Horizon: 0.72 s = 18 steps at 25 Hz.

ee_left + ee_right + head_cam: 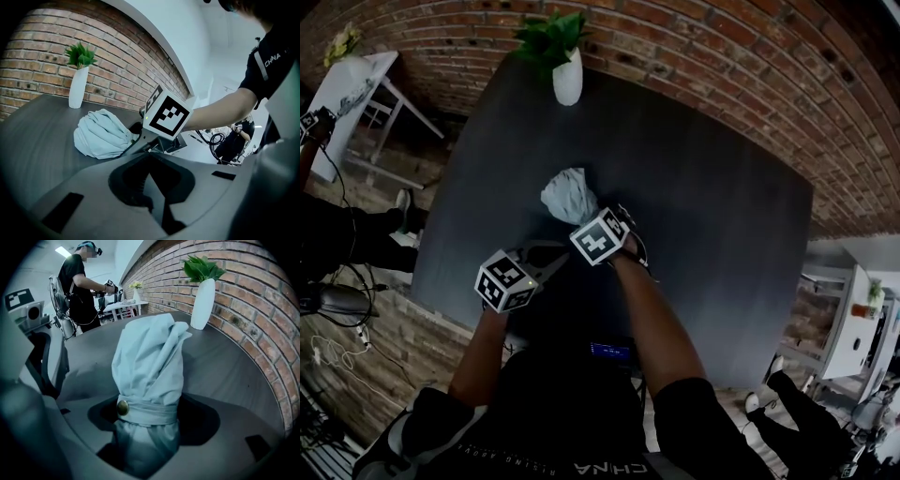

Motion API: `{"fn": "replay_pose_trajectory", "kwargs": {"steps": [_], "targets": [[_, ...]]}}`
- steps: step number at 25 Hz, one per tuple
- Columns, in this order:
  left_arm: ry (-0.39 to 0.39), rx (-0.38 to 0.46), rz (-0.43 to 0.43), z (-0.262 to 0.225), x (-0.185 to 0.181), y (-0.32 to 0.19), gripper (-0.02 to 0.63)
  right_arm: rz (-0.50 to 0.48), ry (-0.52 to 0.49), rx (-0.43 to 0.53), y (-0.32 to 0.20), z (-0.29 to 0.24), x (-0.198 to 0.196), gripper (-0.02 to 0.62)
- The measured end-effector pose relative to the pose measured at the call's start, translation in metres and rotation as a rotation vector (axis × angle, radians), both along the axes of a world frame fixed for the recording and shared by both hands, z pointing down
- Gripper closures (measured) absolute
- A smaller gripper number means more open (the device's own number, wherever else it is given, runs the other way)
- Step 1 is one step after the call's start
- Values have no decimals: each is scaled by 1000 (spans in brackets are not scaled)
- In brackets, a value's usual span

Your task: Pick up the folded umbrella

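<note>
The folded umbrella is a pale blue bundle of cloth, bound near its handle end by a strap with a brass button. It lies in the middle of the dark table. My right gripper is shut on the strapped end, and the bundle runs away from the jaws toward the brick wall. In the left gripper view the umbrella's wide end rests on the tabletop. My left gripper hovers just left of the right one, shut and holding nothing.
A white vase with a green plant stands at the table's far edge by the brick wall. A white side table stands far left. Another person stands beyond the table. A dark device lies near the front edge.
</note>
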State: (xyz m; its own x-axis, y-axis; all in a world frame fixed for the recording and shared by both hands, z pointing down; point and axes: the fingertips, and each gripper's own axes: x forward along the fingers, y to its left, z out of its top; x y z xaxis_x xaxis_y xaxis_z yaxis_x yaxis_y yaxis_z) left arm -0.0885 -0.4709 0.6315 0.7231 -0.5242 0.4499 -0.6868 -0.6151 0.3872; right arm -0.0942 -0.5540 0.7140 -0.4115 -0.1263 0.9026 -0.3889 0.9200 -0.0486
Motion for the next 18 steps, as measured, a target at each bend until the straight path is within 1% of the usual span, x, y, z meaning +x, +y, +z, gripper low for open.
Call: {"fn": "replay_pose_trajectory", "kwargs": {"steps": [4,6,11,16,18], "targets": [[2,-3,-3,1,-1,1,604,9,10,-50,0,3,0,285],[4,-4,-4,1,-1,1,604,7,7,-58,0,3,-1,285],[1,-2,4,0,2,3,604,9,0,-39,-2,2,-1,286],[-11,1,-10,-2,-3,7,604,7,-3,-18,0,0,0,288],[-16,2,-16,-3,-5,9,604,7,-5,-23,3,0,0,288]]}}
